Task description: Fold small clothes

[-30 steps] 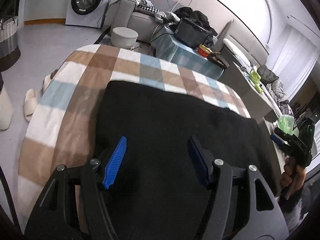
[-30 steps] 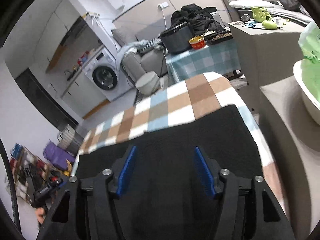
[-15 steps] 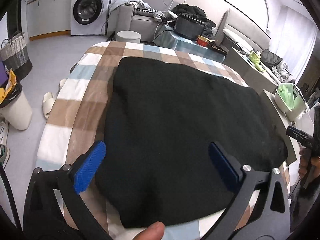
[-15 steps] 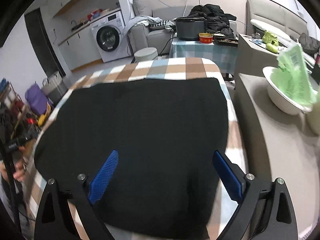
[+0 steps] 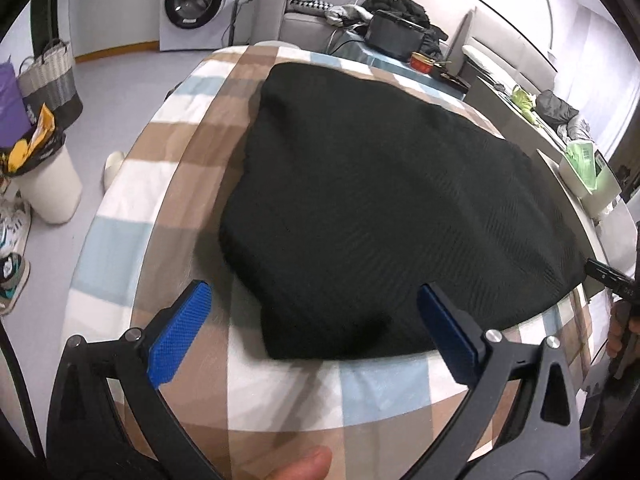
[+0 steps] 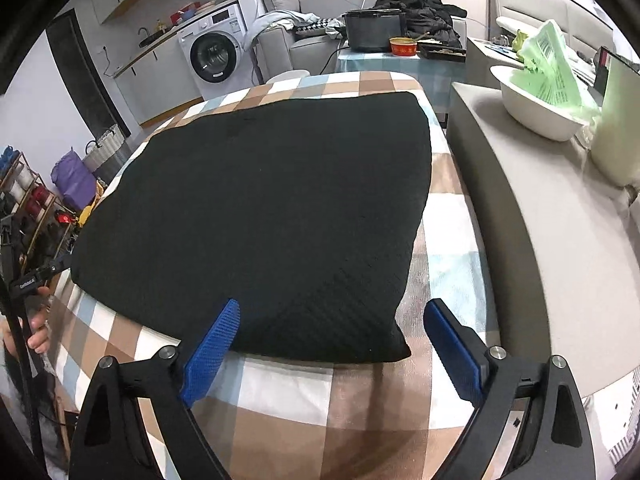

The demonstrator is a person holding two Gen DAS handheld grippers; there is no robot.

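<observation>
A black knit garment (image 5: 380, 200) lies flat, in a rough square, on a table under a brown, blue and white checked cloth (image 5: 160, 220). My left gripper (image 5: 312, 292) hovers open over the garment's near left corner, its blue pads clear of the fabric. In the right wrist view the same garment (image 6: 272, 200) fills the checked cloth (image 6: 448, 240). My right gripper (image 6: 332, 308) hangs above the near right corner. Its jaws are closing, the corner shows between them, and the pads do not press on it.
A grey counter (image 6: 540, 248) runs along the table's right side with a white bowl (image 6: 532, 108) holding a green bag. On the floor at the left stand a white bin (image 5: 48, 184) and a woven basket (image 5: 48, 80). A washing machine (image 5: 192, 0) and sofa lie beyond.
Both grippers drew back from over the garment's middle to its near edge, and their jaws spread wider. The garment lies spread flat on the cloth.
</observation>
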